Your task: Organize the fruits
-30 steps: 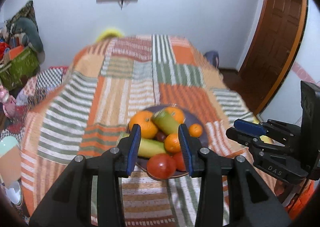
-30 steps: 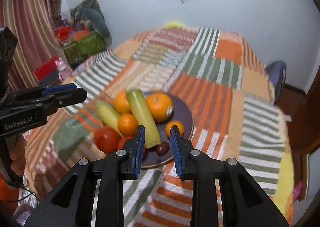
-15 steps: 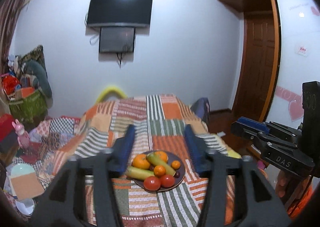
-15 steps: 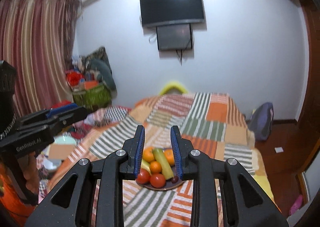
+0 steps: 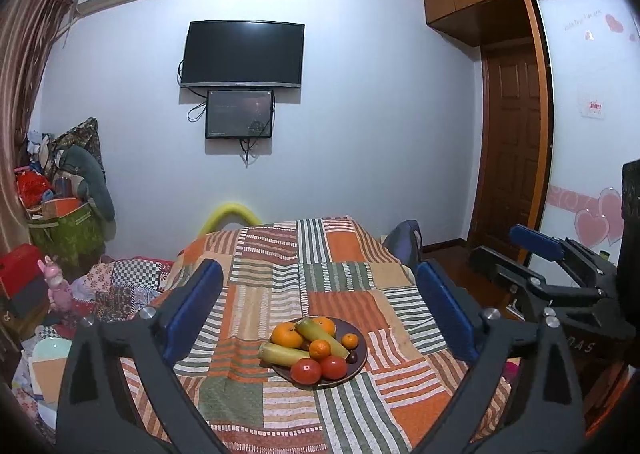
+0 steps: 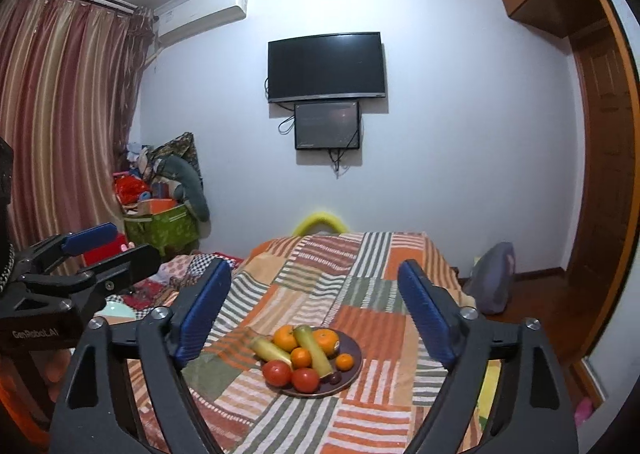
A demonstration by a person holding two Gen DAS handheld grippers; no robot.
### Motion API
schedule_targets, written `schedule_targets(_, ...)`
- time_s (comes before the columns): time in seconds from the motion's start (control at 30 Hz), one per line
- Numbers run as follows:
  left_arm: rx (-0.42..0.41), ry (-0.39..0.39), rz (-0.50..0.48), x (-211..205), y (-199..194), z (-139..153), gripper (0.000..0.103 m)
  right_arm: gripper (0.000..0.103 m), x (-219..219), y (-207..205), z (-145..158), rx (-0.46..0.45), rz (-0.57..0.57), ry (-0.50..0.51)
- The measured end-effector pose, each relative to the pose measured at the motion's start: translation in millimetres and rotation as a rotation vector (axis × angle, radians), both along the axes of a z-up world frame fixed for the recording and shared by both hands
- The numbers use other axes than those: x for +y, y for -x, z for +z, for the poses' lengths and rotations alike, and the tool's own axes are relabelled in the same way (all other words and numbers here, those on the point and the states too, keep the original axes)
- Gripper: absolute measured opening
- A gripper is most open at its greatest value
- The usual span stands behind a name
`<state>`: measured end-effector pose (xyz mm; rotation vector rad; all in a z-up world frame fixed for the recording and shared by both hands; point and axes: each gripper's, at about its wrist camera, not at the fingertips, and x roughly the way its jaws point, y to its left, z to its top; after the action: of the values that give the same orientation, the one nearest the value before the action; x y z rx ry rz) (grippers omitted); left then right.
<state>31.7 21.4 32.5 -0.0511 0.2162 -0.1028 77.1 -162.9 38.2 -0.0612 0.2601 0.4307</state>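
Both my left gripper (image 5: 318,306) and right gripper (image 6: 314,304) have fingers opening, nothing between them; the fruits (image 5: 316,350) sit piled on the plate (image 5: 360,354) on the bed; I judge the 2 tomatoes soft, so grip them gently across the middle.

home bedroom, patchwork bedspread (image 5: 320,286), wall television (image 5: 242,54), curtains (image 6: 60,126), wardrobe (image 5: 580,114)
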Motion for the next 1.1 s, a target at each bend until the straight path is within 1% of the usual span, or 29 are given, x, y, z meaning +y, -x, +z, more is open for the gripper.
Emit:
schedule_targets(0.1,-0.012,-0.003,0.01,0.7,4.5,0.5,0.102,0.086,-1.4,3.6,0.0,0.008,0.0,-0.004)
schedule_targets(0.17,-0.017,-0.008,0.013,-0.3,7.4,0.6,0.102,0.101,-2.4,4.6,0.1,0.008,-0.005,-0.012)
schedule_targets(0.2,-0.019,-0.006,0.014,0.3,7.6,0.6,0.103,0.102,-3.3,4.6,0.4,-0.002,-0.016,-0.021)
schedule_targets(0.3,-0.017,-0.003,0.018,0.6,7.7,0.1,0.103,0.103,-4.6,12.7,0.0,-0.01,-0.018,-0.021)
schedule_targets(0.8,-0.021,0.008,0.04,2.5,8.2,-2.2,0.103,0.103,-4.2,17.1,-0.6,-0.015,-0.021,-0.022)
schedule_targets(1.1,-0.025,-0.001,0.05,-0.3,7.0,-3.6,0.103,0.103,-6.9,16.5,0.6,-0.012,-0.027,-0.03)
